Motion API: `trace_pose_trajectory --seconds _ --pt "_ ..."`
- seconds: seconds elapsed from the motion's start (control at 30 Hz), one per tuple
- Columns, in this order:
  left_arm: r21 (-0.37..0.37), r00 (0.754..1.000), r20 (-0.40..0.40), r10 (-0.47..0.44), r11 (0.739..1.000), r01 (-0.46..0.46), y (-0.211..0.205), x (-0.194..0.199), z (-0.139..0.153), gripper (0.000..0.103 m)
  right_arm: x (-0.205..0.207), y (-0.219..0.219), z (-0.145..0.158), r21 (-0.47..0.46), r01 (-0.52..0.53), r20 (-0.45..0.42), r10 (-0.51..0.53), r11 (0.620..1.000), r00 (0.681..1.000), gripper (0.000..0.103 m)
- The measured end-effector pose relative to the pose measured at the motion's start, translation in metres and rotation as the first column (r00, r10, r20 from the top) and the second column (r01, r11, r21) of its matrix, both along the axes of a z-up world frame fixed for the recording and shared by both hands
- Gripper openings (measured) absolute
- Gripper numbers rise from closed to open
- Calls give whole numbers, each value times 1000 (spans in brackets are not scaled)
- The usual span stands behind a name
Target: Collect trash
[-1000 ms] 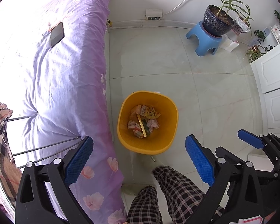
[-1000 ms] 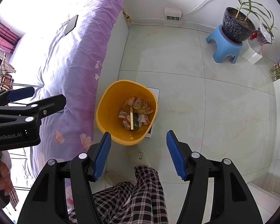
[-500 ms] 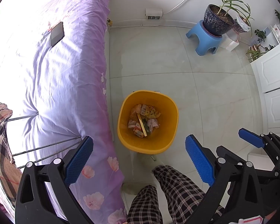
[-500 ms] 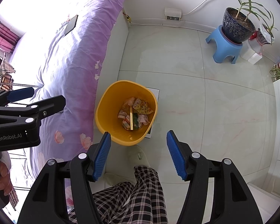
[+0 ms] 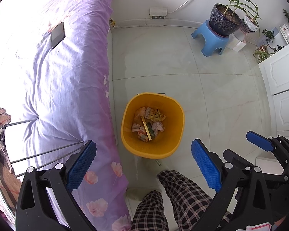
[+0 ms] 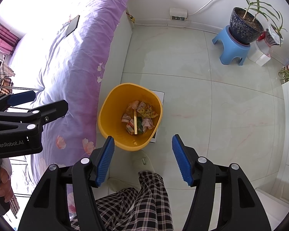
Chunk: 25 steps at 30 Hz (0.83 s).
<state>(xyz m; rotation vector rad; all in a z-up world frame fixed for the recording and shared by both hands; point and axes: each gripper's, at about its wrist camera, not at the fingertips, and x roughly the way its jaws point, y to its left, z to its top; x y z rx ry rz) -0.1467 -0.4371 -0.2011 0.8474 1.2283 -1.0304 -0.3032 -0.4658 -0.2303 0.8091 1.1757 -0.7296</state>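
A yellow bin [image 5: 175, 142] stands on the tiled floor beside the bed; it also shows in the right wrist view [image 6: 107, 113]. Crumpled wrappers and paper scraps [image 5: 148, 123] lie in its bottom, seen too in the right wrist view [image 6: 138, 118]. My left gripper [image 5: 143, 162] is open and empty, held high above the bin's near side. My right gripper [image 6: 142, 157] is open and empty, also above the bin's near rim. The right gripper shows at the right edge of the left wrist view [image 5: 260, 141]; the left gripper shows at the left of the right wrist view [image 6: 25, 98].
A bed with a purple floral cover [image 5: 67, 73] fills the left, with a phone [image 5: 57, 34] on it. A blue stool [image 5: 213, 42] bears a potted plant [image 5: 225, 21] at the far wall. White cabinet doors [image 5: 283, 88] stand right. The person's plaid-trousered legs [image 5: 173, 196] are below.
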Motion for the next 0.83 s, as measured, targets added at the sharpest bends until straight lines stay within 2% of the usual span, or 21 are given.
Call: trace_pose_trajectory --seconds 0.83 --pt "-2 1000 12 -1 1000 1 -8 -1 6 98 -4 -6 1 -3 4 3 -4 1000 1000 64"
